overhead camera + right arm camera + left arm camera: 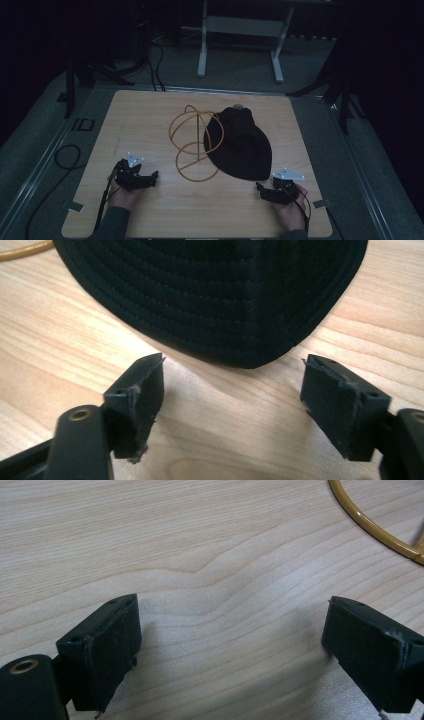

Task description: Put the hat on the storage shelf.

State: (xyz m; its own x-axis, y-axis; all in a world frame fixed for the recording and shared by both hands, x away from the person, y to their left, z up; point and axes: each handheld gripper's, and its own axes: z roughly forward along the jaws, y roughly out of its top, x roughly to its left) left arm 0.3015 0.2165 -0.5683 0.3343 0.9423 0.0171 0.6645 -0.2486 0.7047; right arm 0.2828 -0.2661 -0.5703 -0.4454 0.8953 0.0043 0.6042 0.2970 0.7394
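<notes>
A: We hold the left gripper (150, 176) with jaws wide apart, low over the wooden table (150, 120), near the yellow wire stand (192, 145).

B: Our right gripper (232, 390) is wide too, just before the black cap (220, 295), which lies beside that stand.

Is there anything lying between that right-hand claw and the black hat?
Nothing visible does. In the right gripper view, the right gripper is open, its fingers spread either side of the black hat's brim, with bare wooden table between. The yellow wire stand sits off to the hat's other side.
</notes>
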